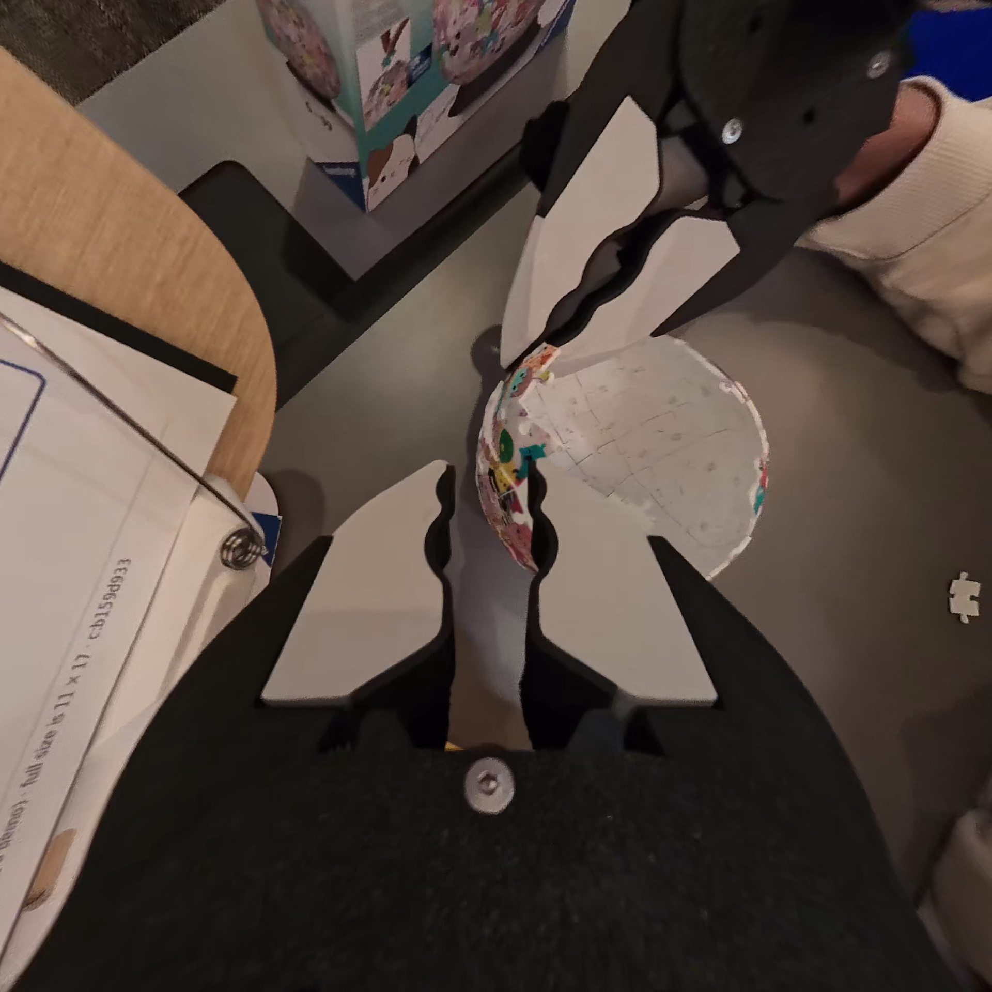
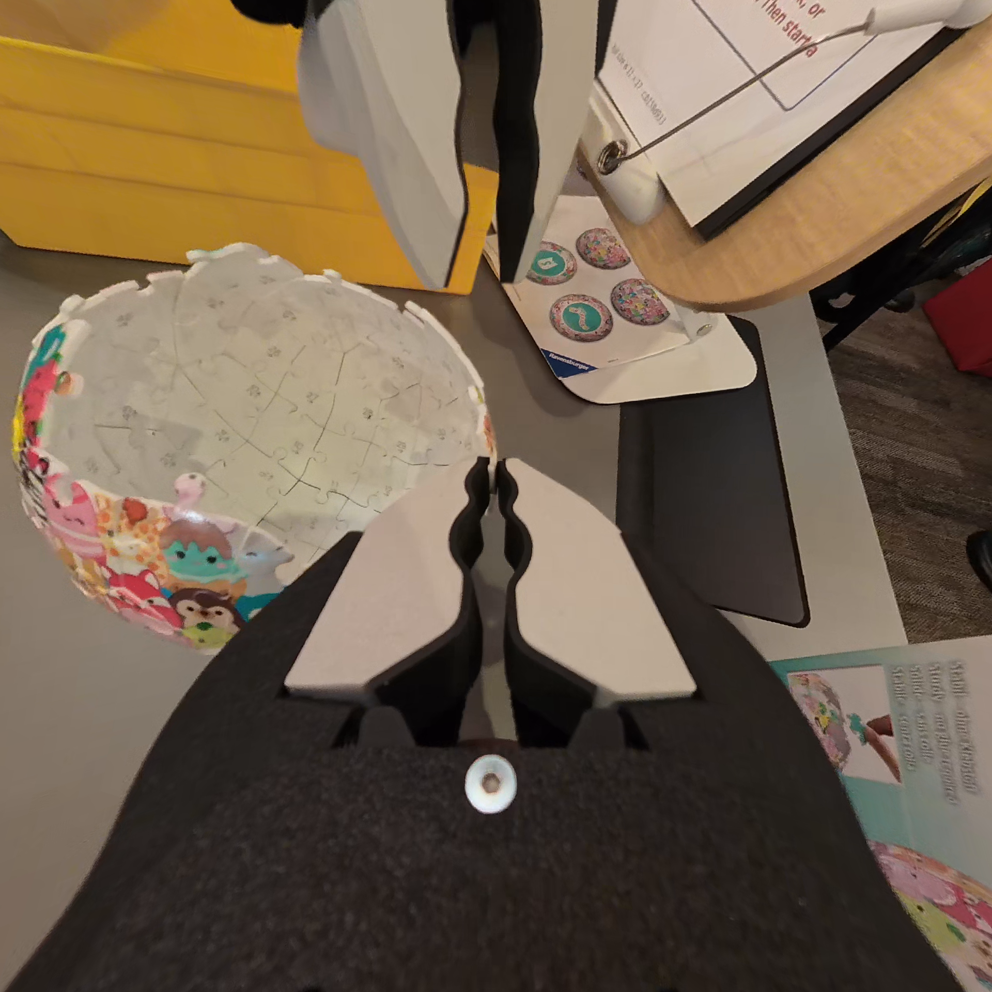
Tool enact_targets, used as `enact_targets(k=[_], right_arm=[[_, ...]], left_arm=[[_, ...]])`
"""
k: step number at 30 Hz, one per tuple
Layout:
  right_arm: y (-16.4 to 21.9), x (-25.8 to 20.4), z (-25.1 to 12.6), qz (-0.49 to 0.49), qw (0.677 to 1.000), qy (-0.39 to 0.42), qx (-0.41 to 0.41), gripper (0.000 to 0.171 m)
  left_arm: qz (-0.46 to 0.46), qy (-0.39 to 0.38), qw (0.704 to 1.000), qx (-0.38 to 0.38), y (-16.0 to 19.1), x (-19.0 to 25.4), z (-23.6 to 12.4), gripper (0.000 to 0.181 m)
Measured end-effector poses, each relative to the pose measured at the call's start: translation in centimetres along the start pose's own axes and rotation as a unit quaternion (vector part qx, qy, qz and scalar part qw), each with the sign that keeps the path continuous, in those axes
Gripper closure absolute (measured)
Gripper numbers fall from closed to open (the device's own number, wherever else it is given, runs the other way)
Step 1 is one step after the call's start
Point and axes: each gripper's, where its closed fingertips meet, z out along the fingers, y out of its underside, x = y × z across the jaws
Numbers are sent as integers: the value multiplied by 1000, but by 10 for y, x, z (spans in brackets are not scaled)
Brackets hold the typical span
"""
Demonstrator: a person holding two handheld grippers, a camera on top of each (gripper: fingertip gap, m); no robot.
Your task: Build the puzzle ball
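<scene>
The half-built puzzle ball [image 1: 644,440] is an open bowl, white inside and printed with colourful characters outside; it lies on the grey table and also shows in the right wrist view [image 2: 241,402]. My right gripper [image 2: 493,472] is shut on a thin puzzle piece [image 1: 541,358] at the ball's rim. In the left wrist view it [image 1: 553,343] reaches down from the upper right. My left gripper [image 1: 489,472] is open, its tips either side of the ball's coloured outer wall, not clamping it. In the right wrist view it [image 2: 480,279] hangs just beyond the ball.
A loose white puzzle piece [image 1: 963,604] lies right of the ball. The puzzle box [image 1: 386,107] stands behind. A yellow bin [image 2: 161,161], a wooden board with papers [image 2: 805,214], an instruction sheet [image 2: 617,322], a black mat [image 2: 708,483] and a leaflet [image 2: 885,751] surround the work area. About 6 cm separates my left fingertips from my right.
</scene>
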Motion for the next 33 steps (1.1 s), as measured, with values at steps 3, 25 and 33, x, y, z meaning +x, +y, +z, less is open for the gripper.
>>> enact_targets(k=[3, 25, 33], right_arm=[[0, 1, 0, -3, 1000, 5, 9, 169], [-2, 1, 3, 2, 999, 10, 45, 169], [0, -3, 1, 9, 999, -14, 45, 169]], left_arm=[[5, 10, 999, -31, 11, 4, 7, 155], [-6, 59, 997, -51, 26, 9, 18, 169], [-11, 67, 997, -46, 25, 10, 19, 167]])
